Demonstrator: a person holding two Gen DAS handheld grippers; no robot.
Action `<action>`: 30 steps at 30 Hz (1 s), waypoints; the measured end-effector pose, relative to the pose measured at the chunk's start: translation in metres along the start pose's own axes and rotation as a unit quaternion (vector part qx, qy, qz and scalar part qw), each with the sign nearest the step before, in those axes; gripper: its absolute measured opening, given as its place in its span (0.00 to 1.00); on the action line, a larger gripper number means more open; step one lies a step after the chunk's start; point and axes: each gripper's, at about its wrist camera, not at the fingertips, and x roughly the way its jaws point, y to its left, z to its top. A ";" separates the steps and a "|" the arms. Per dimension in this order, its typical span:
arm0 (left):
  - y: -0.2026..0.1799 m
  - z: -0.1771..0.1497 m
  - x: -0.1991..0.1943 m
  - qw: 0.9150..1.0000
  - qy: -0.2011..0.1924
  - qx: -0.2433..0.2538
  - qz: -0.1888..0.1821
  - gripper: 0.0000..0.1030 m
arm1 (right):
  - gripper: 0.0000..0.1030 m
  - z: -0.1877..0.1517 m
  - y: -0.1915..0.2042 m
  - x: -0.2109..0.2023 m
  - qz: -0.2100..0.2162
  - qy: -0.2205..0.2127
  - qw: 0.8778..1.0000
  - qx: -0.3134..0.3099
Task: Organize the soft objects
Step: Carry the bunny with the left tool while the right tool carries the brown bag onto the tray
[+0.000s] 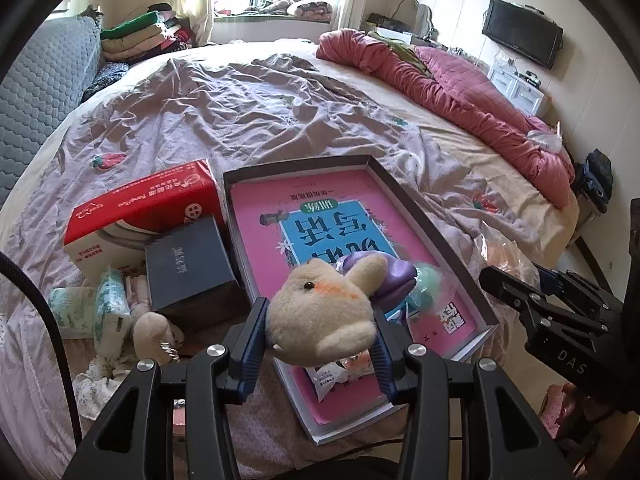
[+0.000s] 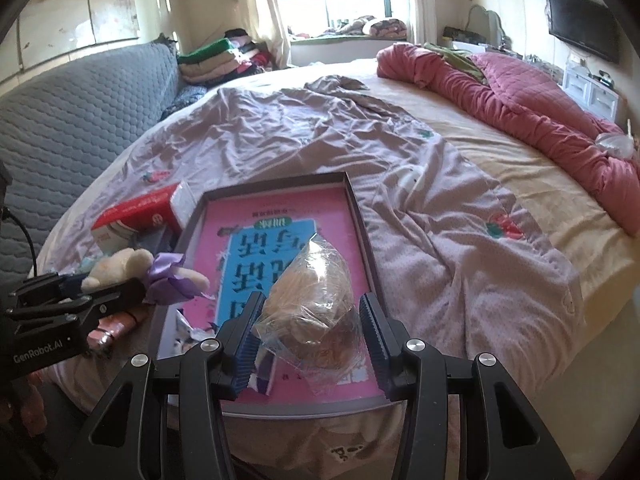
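Note:
My left gripper (image 1: 320, 344) is shut on a cream plush rabbit (image 1: 324, 312) with a purple ribbon (image 1: 390, 280), held over the near end of a shallow dark-rimmed box (image 1: 400, 196) lined with a pink and blue book cover. In the right wrist view the same rabbit (image 2: 120, 264) and left gripper (image 2: 84, 292) show at the left. My right gripper (image 2: 310, 328) is shut on a crinkly clear plastic bag (image 2: 316, 304) with something tan and soft inside, above the box (image 2: 362, 220). A small snack packet (image 1: 340, 376) lies in the box under the rabbit.
Left of the box on the bed sit a red tissue pack (image 1: 148, 212), a dark blue box (image 1: 188, 268), wet-wipe packs (image 1: 108, 304) and another small plush (image 1: 156, 336). A rumpled lilac sheet (image 2: 440, 232) and a red quilt (image 2: 540, 112) cover the bed. A grey sofa (image 2: 72, 120) stands at left.

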 end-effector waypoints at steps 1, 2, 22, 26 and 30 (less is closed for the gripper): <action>-0.001 0.000 0.002 1.000 0.002 0.001 0.002 0.45 | 0.48 -0.001 -0.002 0.001 -0.001 0.002 1.000 0.001; -0.001 0.000 0.004 1.000 0.003 0.001 0.002 0.45 | 0.48 -0.002 -0.004 0.002 -0.001 0.003 1.000 0.003; -0.011 -0.002 0.043 0.998 0.042 0.019 0.031 0.45 | 0.48 -0.019 -0.021 0.026 -0.020 0.049 0.999 0.010; -0.012 -0.003 0.048 0.998 0.048 0.020 0.036 0.45 | 0.48 -0.024 -0.021 0.033 -0.022 0.059 0.998 0.006; -0.013 -0.003 0.051 0.998 0.048 0.024 0.039 0.45 | 0.48 -0.027 -0.020 0.038 -0.020 0.065 0.998 0.005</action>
